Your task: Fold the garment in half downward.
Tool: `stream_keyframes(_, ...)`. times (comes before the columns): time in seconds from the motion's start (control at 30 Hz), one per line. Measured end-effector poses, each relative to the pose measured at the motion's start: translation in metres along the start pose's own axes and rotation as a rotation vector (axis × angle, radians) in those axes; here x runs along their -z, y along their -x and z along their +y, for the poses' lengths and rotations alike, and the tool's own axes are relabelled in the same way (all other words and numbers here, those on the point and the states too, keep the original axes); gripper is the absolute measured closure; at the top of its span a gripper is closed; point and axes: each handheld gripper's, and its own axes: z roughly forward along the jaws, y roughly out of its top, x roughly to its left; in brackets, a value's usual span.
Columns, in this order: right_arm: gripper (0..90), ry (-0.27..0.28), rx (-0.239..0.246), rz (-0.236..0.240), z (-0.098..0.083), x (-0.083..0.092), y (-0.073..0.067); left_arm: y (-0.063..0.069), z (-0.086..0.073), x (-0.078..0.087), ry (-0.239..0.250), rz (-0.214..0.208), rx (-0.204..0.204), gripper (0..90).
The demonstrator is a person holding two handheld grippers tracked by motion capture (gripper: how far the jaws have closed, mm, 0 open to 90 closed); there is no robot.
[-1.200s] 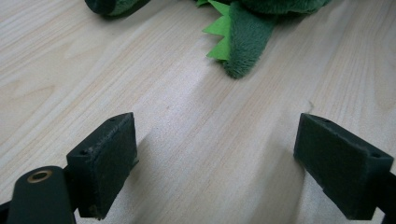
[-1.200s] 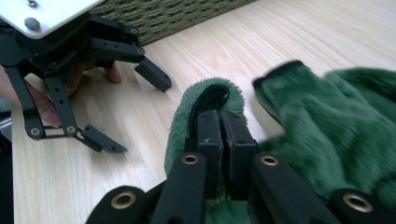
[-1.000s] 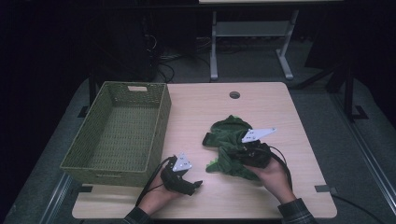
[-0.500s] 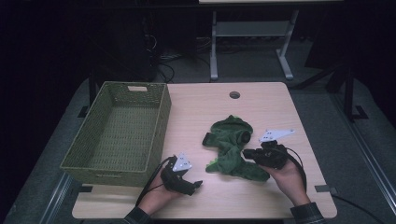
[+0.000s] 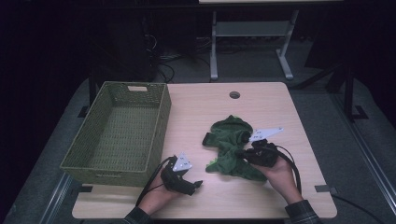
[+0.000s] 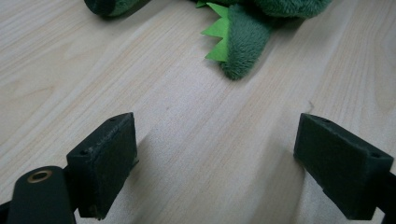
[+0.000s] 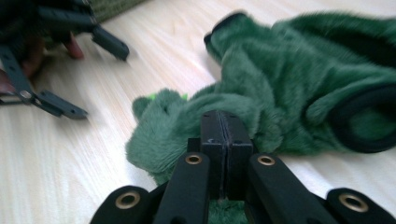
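A green plush toy (image 5: pixel 231 144) with black-edged openings lies crumpled on the wooden table (image 5: pixel 205 112), right of centre. My right gripper (image 5: pixel 242 152) lies low over its lower right part. In the right gripper view its jaws (image 7: pixel 226 122) are pressed together with their tips sunk in the fur (image 7: pixel 280 93), pinching a fold. My left gripper (image 5: pixel 192 184) rests near the table's front edge, left of the toy, with its jaws wide apart and bare wood between them (image 6: pixel 215 158). The toy's spiked tail end (image 6: pixel 238 42) lies just ahead of it.
A woven green basket (image 5: pixel 161 126) with nothing in it stands on the left half of the table, close to the left hand. A round cable hole (image 5: pixel 234 94) sits near the far edge. Desk legs and cables stand on the dark floor behind.
The right hand slid right, drawing the toy's lower part out, then came back a little to the left and lower. The left hand stayed put.
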Motion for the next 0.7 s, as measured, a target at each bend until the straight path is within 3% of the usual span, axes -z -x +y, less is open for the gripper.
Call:
stream_keyframes(0.23, 89.5, -0.098, 0.011, 0.014, -0.009, -0.026, -0.001, 0.000, 0.000, 0.000, -0.001, -0.001, 0.005, 12.5)
stream_keyframes(0.33, 89.9, -0.144, 0.016, -0.003, -0.011, -0.035, -0.002, 0.000, 0.000, 0.000, -0.001, -0.002, 0.005, 12.5)
stream_keyframes(0.57, 89.4, -0.146, 0.015, -0.007, -0.011, -0.036, -0.002, 0.000, 0.000, 0.000, -0.001, -0.001, 0.003, 12.4)
stream_keyframes(0.67, 78.8, -0.113, 0.037, -0.024, -0.009, -0.025, -0.002, 0.000, 0.000, 0.000, -0.001, 0.000, 0.002, 12.5)
stream_keyframes(0.7, 77.3, -0.097, 0.020, -0.029, -0.008, -0.020, -0.002, 0.000, 0.000, 0.000, -0.001, 0.002, -0.001, 12.4)
